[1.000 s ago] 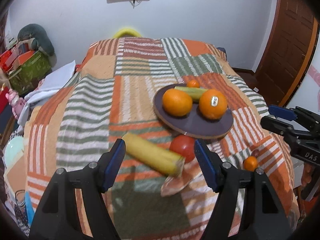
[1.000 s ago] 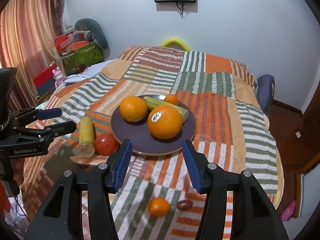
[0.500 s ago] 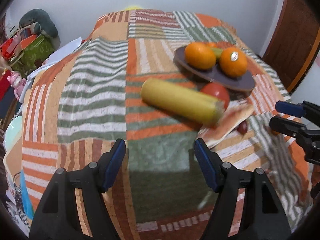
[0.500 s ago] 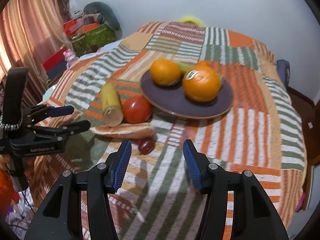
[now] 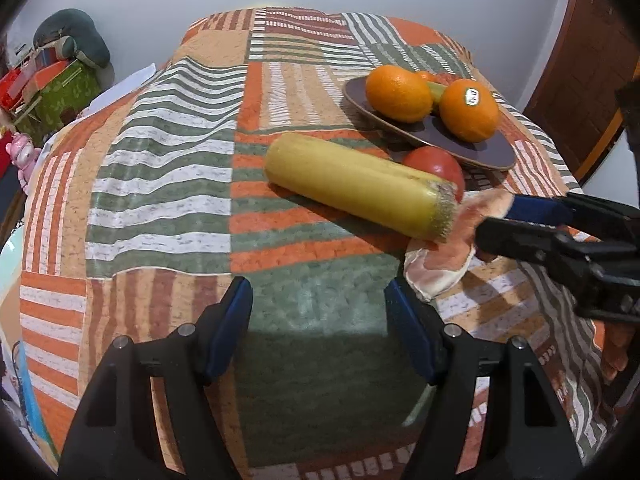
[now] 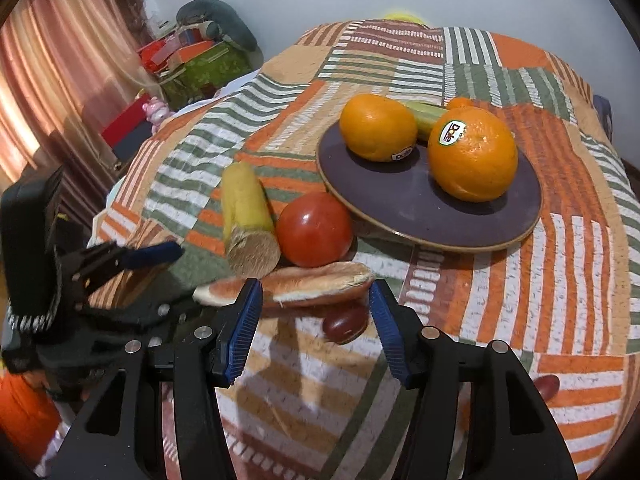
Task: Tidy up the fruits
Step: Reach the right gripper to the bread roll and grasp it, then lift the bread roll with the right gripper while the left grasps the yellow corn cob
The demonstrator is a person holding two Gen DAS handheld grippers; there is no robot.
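Roughly halfway, I'd say: two oranges (image 6: 472,154) sat on the plate (image 6: 416,220), well ahead of the right gripper (image 6: 316,332). Its jaws had just been widening, empty, with the small dark-red fruit (image 6: 344,326) just beyond. Tomato (image 6: 314,228) and corn (image 5: 360,190) were loose on the quilt. Left gripper (image 5: 318,330) hung spread, empty.

On the bed's quilt (image 6: 520,288) a plate (image 6: 420,216) sits toward the right, holding two oranges (image 6: 378,126) (image 6: 472,154) side by side, with a cucumber (image 6: 424,114) and a mandarin (image 6: 460,103) behind them. Just left of the plate lies a tomato (image 6: 314,229), touching a corn cob (image 6: 248,220) on its left. Before these lies a bread roll (image 6: 296,286), and nearer still a grape (image 6: 345,325). Another grape (image 6: 546,386) lies far right.
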